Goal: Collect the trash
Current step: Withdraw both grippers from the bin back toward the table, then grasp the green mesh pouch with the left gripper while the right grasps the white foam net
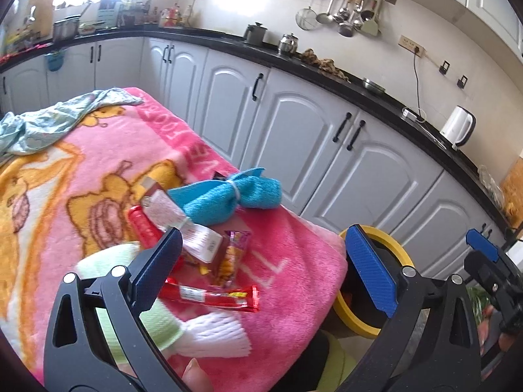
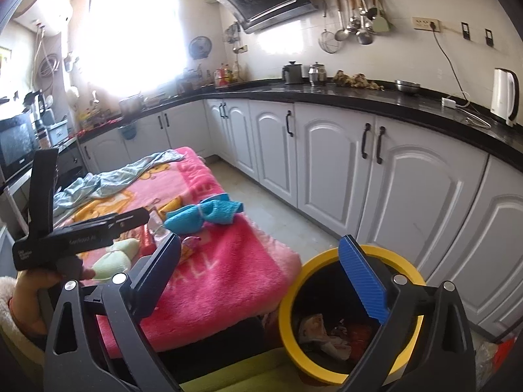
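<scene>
Both sets of fingers spread wide, holding nothing; left gripper (image 1: 261,264) hovers over the red wrapper (image 1: 212,295) on the pink blanket (image 1: 294,268); looks light, crinkly, probably slippery; I'd pinch mid-length; yellow bin (image 2: 289,320) sits beside.

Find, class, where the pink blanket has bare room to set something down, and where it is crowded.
Bare: the wide stretch of pink blanket between the grey-green cloth and the wrappers, and the near corner beside the yellow bin. Crowded: the near middle, where the red wrappers, blue towel and pale green roll cluster.
</scene>
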Demonstrator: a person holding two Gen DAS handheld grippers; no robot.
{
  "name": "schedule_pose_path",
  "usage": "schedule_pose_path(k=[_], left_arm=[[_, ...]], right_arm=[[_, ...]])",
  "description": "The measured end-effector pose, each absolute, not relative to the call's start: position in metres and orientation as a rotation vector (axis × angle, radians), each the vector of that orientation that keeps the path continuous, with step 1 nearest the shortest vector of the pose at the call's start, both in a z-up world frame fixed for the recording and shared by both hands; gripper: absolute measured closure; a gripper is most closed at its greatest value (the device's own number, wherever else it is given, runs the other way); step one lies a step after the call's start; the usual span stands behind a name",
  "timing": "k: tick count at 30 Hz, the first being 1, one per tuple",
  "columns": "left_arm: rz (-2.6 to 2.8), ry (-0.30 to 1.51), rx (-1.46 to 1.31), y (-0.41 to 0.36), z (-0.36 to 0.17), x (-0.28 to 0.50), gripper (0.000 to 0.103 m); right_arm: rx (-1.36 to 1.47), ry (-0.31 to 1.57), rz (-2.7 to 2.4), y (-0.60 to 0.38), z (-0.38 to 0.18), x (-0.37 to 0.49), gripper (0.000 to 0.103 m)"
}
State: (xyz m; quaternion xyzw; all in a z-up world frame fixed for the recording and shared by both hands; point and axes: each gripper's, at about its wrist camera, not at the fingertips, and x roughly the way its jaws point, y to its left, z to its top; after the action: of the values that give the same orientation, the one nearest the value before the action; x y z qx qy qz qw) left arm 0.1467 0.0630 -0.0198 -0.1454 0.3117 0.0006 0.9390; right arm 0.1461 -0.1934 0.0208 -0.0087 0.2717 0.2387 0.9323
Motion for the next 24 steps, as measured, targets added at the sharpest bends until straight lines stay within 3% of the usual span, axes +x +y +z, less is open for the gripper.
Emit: schedule_pose_path(k=[24], left_arm=[[0.129,0.619,-0.372,0.138,-0.024,0.12,0.011]], right_arm=[[-0.158,0.565,0.686,-0.103,0.011,0.117,0.008]])
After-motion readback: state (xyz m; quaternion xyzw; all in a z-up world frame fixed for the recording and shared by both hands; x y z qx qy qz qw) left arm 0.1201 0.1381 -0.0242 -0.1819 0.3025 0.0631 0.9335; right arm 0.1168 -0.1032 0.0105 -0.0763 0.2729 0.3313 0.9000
